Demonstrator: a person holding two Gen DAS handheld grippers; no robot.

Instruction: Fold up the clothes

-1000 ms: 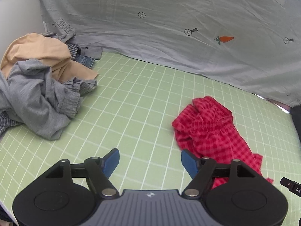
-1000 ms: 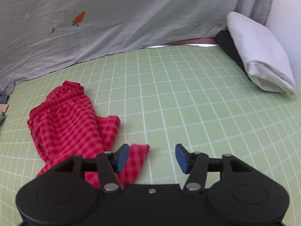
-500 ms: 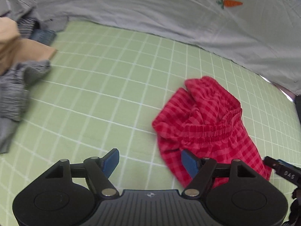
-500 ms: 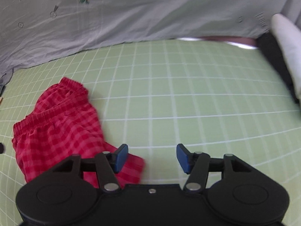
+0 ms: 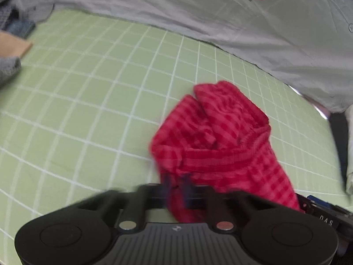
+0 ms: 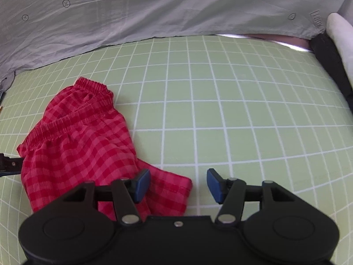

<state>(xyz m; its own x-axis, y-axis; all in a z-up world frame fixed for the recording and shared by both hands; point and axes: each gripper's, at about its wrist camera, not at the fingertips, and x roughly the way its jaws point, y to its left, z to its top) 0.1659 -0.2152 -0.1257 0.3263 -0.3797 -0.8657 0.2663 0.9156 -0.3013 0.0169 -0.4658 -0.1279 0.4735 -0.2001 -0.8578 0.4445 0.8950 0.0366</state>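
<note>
The left gripper [image 5: 177, 185] has just closed, and its jaws now pinch the near edge of the red checked shorts [image 5: 220, 145], which lie crumpled on the green grid mat [image 5: 88, 101], waistband toward the far edge where a grey sheet [image 5: 176, 6] hangs. The right gripper [image 6: 178, 185] hovers with jaws apart and nothing between them, its left finger [image 6: 141, 184] above a leg hem of the shorts [image 6: 77, 145].
</note>
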